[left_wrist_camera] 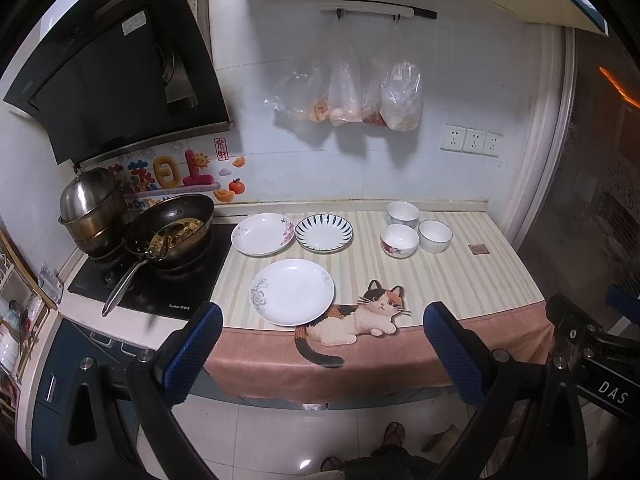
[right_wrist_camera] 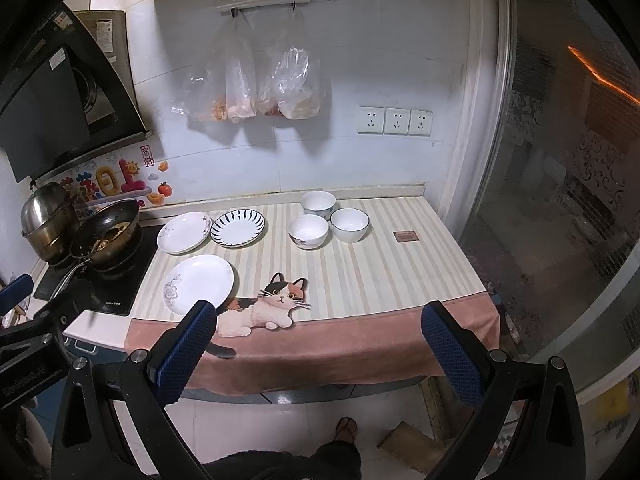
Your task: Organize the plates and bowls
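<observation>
Three plates lie on the striped counter mat (left_wrist_camera: 460, 276): a white plate with a grey flower (left_wrist_camera: 292, 291) (right_wrist_camera: 199, 283) near the front, a white plate with pink flowers (left_wrist_camera: 263, 233) (right_wrist_camera: 184, 232) at the back, and a blue-striped plate (left_wrist_camera: 324, 232) (right_wrist_camera: 237, 227) beside it. Three bowls stand to the right: a flowered bowl (left_wrist_camera: 399, 240) (right_wrist_camera: 308, 231), a white blue-rimmed bowl (left_wrist_camera: 435, 236) (right_wrist_camera: 349, 224), and a bowl behind them (left_wrist_camera: 402, 213) (right_wrist_camera: 318, 203). My left gripper (left_wrist_camera: 322, 340) and right gripper (right_wrist_camera: 319, 340) are both open and empty, held in front of the counter edge.
A wok with food (left_wrist_camera: 172, 229) and a steel pot (left_wrist_camera: 92, 208) sit on the black hob (left_wrist_camera: 168, 288) at the left. Plastic bags (left_wrist_camera: 352, 96) hang on the wall. A small brown square (left_wrist_camera: 479, 249) lies at the right. A glass door (right_wrist_camera: 560, 184) bounds the right side.
</observation>
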A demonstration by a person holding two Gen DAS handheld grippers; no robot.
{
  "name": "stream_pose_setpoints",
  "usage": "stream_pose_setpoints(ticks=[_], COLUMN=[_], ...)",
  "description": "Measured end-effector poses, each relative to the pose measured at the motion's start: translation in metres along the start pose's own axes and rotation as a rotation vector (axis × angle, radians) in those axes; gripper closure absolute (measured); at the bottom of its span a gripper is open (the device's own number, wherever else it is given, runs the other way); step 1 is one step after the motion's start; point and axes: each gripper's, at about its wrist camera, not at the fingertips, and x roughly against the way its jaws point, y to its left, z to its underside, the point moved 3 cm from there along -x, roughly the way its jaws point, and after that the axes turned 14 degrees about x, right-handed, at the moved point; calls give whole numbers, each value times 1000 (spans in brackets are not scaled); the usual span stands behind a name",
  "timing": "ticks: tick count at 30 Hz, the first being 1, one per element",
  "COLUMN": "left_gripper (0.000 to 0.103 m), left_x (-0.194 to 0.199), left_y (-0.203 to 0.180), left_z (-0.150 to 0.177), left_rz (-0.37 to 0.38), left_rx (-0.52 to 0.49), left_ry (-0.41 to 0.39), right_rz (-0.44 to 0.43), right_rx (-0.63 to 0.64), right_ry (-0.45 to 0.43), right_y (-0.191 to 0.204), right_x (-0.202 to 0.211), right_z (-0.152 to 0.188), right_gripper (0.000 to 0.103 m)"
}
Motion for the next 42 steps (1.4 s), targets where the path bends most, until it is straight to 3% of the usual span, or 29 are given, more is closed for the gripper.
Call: stream_pose_setpoints(ticks=[42], left_gripper=[0], left_x=[-7], left_y=[11], left_z=[9], left_rz=[0], left_rx=[10], left_ry=[9], right_rz=[5], right_rx=[3], right_ry=[-10], right_y=[8], right_x=[-2], right_z=[-6], right_gripper=[0])
